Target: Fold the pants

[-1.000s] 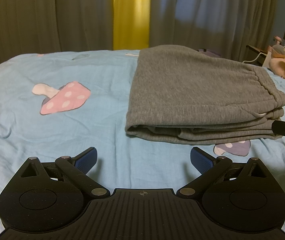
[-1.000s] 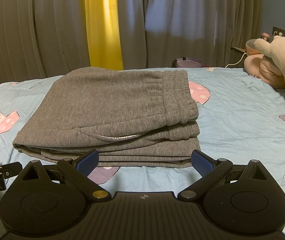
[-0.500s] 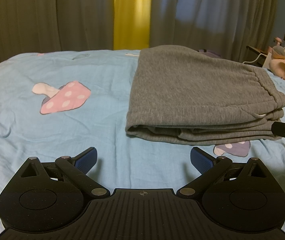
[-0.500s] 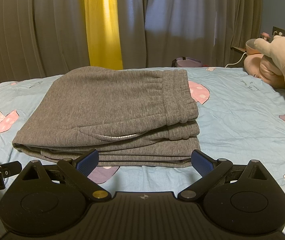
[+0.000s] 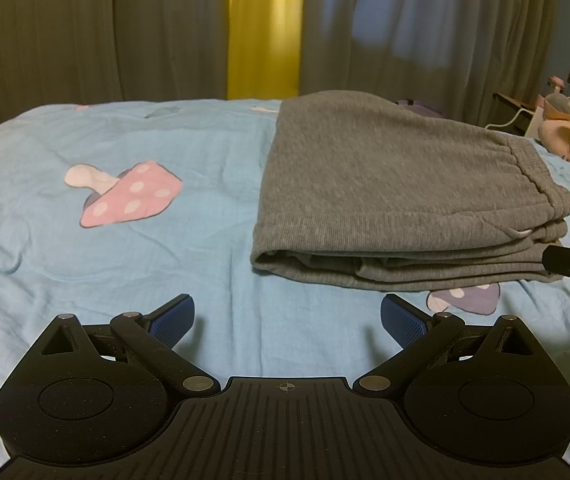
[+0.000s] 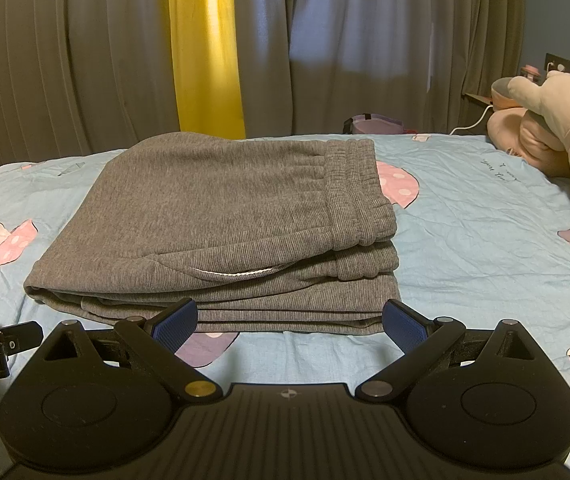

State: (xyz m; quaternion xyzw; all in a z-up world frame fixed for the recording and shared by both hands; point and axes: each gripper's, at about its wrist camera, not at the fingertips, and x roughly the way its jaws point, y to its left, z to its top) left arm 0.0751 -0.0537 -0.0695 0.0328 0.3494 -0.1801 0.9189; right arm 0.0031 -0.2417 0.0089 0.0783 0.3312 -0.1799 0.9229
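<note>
Gray pants lie folded in a thick stack on the light blue bed, waistband to the right. Left hand-held gripper hovers near the stack's left front corner, jaws spread wide, nothing between them. Right hand-held gripper sits just in front of the stack's near edge, jaws wide apart too, empty. Gray and yellow curtains behind.

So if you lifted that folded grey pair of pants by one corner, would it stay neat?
Probably not: the pants are soft knit in loose stacked layers, so they would likely sag and unfold. The ribbed fabric looks grippy, not slippery.
</note>
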